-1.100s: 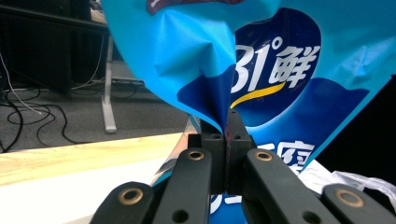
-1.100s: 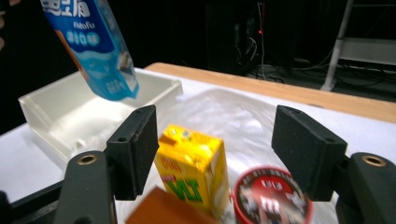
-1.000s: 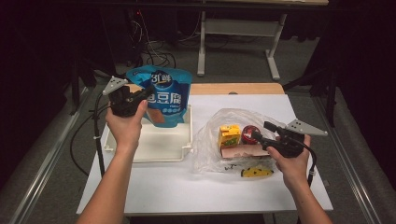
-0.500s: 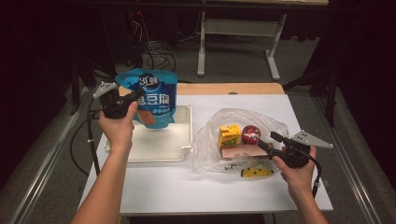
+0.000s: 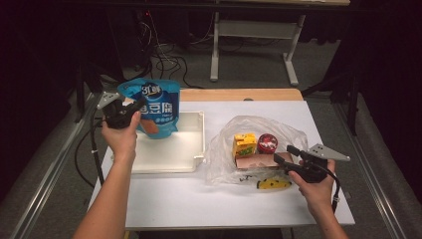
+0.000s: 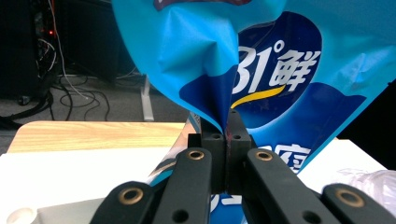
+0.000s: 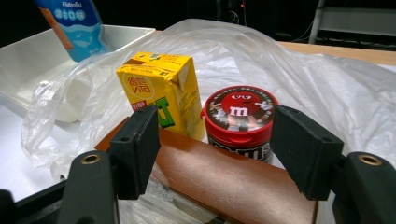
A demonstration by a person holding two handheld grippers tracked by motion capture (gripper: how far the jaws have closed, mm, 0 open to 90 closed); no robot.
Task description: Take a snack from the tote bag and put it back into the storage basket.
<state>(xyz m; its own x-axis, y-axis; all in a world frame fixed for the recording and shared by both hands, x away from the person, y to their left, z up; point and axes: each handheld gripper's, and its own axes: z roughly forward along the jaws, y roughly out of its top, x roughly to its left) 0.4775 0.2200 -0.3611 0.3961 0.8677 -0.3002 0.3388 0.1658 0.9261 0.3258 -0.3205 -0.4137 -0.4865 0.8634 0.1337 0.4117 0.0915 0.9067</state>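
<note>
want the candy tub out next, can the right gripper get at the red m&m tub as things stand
Probably yes. The right gripper is open and faces the bag's open mouth; the red tub stands just past the brown box, beside the yellow carton. It would have to reach over that box.

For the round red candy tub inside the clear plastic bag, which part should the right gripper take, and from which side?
Grip the round red candy tub across its curved side wall, coming level from the bag's open front. It stands upright, and the right gripper is open; the yellow drink carton crowds one side.
</note>
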